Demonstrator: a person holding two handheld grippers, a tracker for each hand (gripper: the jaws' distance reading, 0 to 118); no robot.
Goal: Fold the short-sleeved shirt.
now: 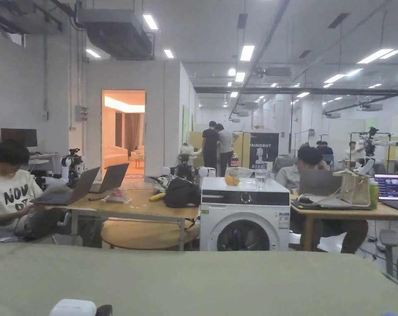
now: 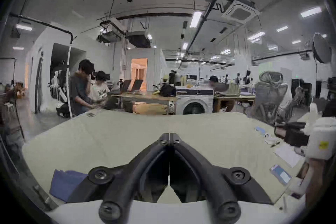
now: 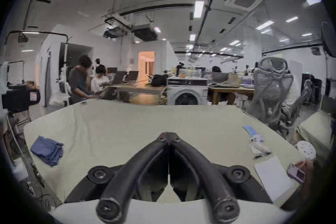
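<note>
blue shirt lies crumpled on the pale green table cover, well off to the left of the right gripper tips, near the table's left edge. right gripper jaws together, tips meeting, nothing between them. left gripper jaws likewise closed on nothing; the shirt sits low at their left. notepad, pen and small packets lie right of the right tips. washing machine stands beyond the far table edge.

Strip-lit workshop: wooden desks, washing machine, white walls.
</note>
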